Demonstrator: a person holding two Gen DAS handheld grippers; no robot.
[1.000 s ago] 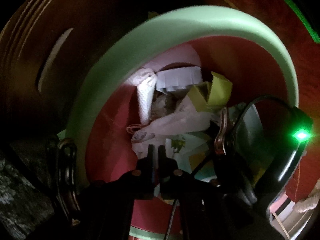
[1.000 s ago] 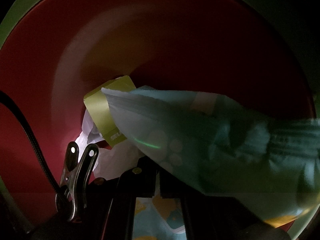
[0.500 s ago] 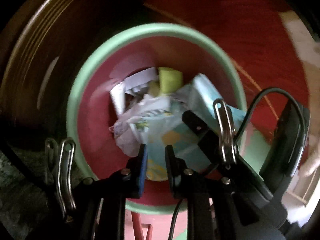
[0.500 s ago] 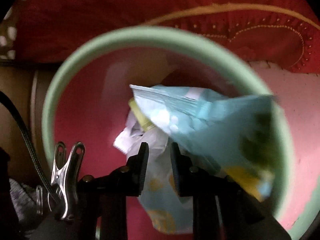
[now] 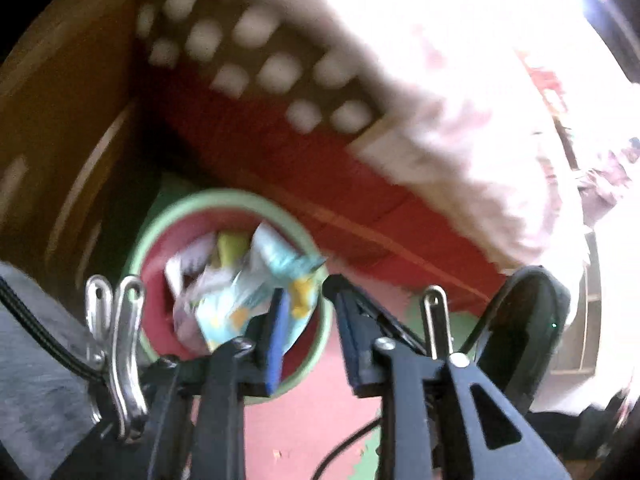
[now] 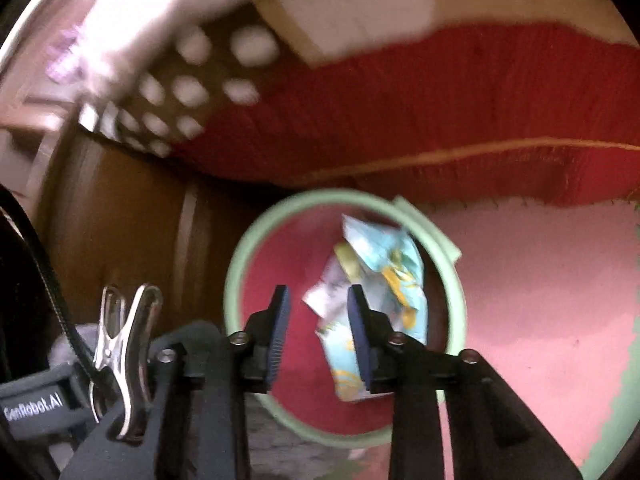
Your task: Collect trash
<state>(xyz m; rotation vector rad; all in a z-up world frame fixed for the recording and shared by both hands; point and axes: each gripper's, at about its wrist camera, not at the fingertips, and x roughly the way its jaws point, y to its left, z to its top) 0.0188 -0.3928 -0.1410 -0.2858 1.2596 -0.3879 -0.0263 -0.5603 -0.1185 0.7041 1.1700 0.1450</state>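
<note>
Both grippers, left (image 5: 306, 312) and right (image 6: 318, 322), are opening empty, having lifted out of the green-rimmed bin (image 6: 240, 264); light-blue wrapper (image 6: 384, 264) now lying inside: drop complete.

From my remote seat I see a smooth plastic bin (image 6: 454, 292) with a matt green rim, crinkled glossy wrappers (image 6: 384, 276) inside, a shiny metal clip (image 6: 124, 344), red woven cloth (image 6: 440, 120) and polished brown wood (image 6: 120, 208); tongs' pads (image 6: 280, 320) look ribbed.
</note>
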